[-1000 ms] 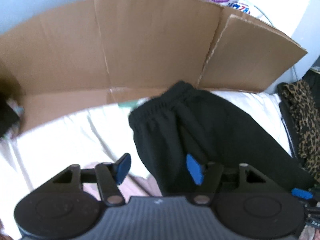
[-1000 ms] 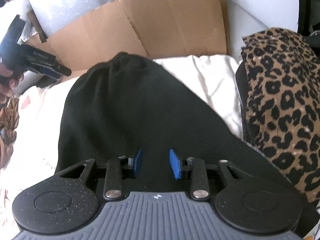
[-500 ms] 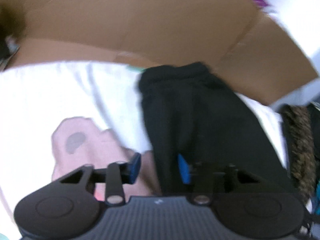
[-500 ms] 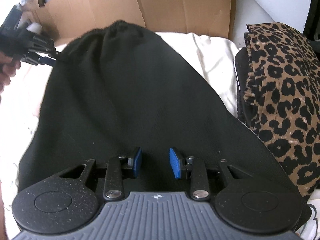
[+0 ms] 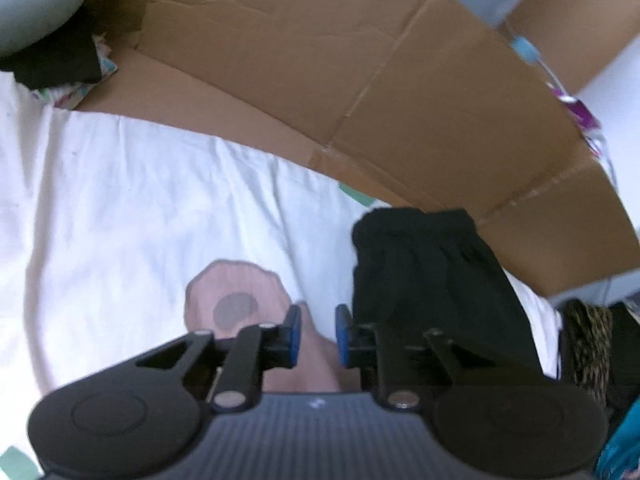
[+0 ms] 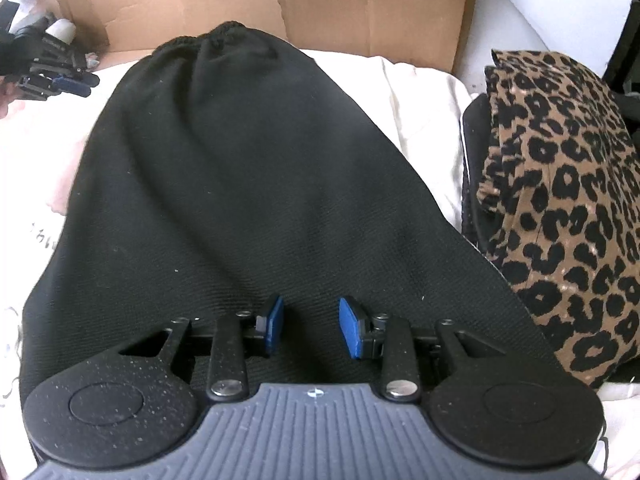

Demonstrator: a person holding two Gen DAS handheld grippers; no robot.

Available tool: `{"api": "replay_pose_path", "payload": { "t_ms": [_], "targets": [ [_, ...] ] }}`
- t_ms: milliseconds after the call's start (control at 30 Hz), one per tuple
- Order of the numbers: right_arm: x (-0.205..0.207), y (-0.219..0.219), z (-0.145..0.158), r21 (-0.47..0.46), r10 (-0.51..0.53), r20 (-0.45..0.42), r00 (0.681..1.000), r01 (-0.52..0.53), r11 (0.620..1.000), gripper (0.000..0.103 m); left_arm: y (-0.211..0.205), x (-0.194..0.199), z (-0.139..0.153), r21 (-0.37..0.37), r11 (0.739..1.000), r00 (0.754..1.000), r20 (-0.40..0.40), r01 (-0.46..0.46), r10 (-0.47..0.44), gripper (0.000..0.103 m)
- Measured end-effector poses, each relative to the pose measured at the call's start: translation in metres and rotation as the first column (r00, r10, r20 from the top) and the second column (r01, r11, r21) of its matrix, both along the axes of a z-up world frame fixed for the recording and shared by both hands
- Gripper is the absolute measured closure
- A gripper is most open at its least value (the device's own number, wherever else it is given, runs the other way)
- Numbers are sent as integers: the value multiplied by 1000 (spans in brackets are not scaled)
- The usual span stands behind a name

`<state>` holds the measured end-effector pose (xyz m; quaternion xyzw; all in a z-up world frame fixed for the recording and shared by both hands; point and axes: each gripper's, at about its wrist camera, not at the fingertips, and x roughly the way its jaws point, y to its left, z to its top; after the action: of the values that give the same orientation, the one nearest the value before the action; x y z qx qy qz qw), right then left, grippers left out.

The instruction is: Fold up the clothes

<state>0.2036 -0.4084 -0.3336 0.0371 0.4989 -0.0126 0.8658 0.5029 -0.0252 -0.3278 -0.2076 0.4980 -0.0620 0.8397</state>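
moved: left gripper (image 5: 316, 334) swinging off the black pants (image 6: 240, 184) toward the bed sheet's (image 5: 140, 200) left side, jaws just been closing, narrow, empty.
right gripper (image 6: 310, 326): hovering part-open over the pants, mid-sheet.
risk: pinching sheet instead.

No text, label or brand can be read in either view. The white sheet (image 6: 28, 236) carries faint dark marks (too small and blurred to make out).

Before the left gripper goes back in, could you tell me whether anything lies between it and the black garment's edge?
Nothing visible does: the left gripper hovers over bare white sheet, with the black garment just beside its right finger.
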Motion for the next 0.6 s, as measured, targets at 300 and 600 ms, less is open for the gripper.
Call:
{"api": "replay_pose_path", "payload": {
  "t_ms": [300,600],
  "targets": [
    [-1,11,33,108,20,26,999,-23,994,65,2,-57,11,-15,996,997,-3,83,-83,67],
    [-9,62,62,162,138,27,990,-140,977,64,18,-112,35,55,991,992,-9,123,-123,58]
  ]
}}
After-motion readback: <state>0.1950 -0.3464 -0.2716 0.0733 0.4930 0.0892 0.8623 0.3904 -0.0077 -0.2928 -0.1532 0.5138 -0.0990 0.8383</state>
